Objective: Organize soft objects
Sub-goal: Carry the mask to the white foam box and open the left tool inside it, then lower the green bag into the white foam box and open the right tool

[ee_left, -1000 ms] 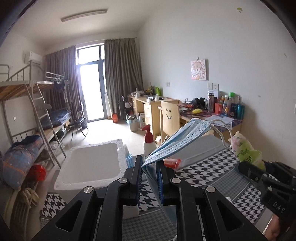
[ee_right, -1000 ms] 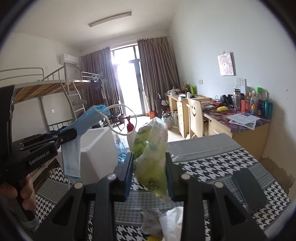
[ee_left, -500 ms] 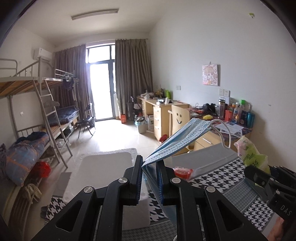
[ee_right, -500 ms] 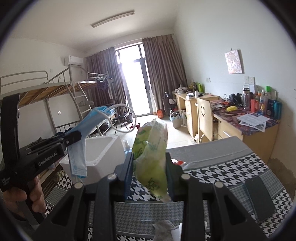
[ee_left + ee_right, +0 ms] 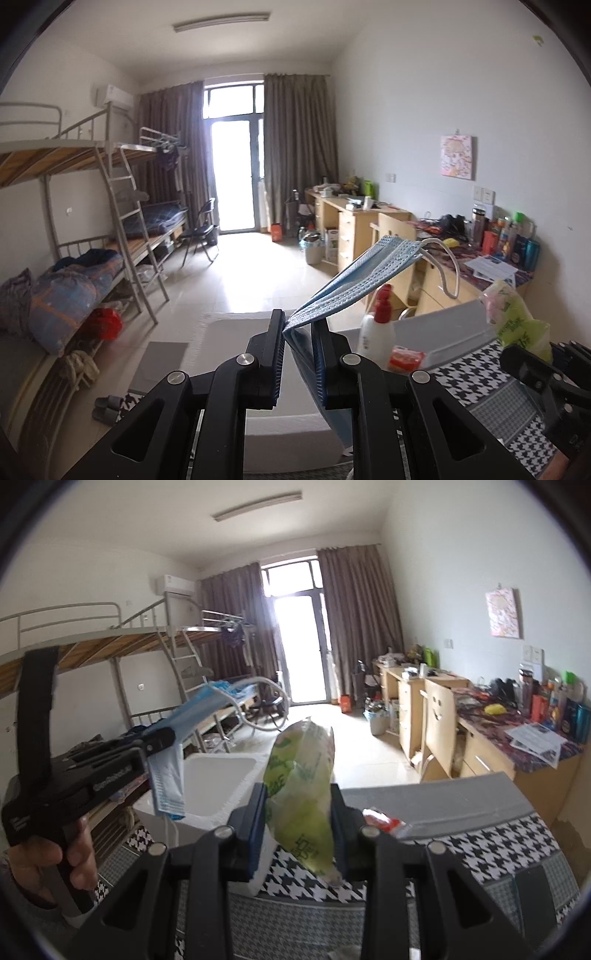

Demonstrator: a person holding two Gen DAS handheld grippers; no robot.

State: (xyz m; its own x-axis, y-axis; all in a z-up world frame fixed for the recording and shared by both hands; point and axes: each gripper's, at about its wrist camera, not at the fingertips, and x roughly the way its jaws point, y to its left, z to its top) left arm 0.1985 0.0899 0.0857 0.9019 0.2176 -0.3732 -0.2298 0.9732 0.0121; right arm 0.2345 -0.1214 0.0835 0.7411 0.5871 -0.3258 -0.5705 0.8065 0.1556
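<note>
My left gripper (image 5: 298, 325) is shut on a blue face mask (image 5: 354, 280), folded over the fingers with its white ear loop hanging right. It holds the mask above a white foam box (image 5: 229, 332). The mask (image 5: 168, 775) and the left gripper (image 5: 162, 738) also show in the right wrist view, over the box (image 5: 218, 782). My right gripper (image 5: 297, 794) is shut on a green and white tissue pack (image 5: 303, 786), held above the houndstooth table (image 5: 480, 845). The pack also shows at the right of the left wrist view (image 5: 517, 321).
A white pump bottle with a red top (image 5: 378, 325) and a small red packet (image 5: 406, 358) stand by the box at the table's far edge. A dark phone (image 5: 532, 890) lies on the table at the right. A bunk bed (image 5: 92, 236) stands left, desks (image 5: 354, 221) right.
Both grippers have risen and tilted up with their loads still held. The left gripper moved over the foam box, which now sits lower in its view.
</note>
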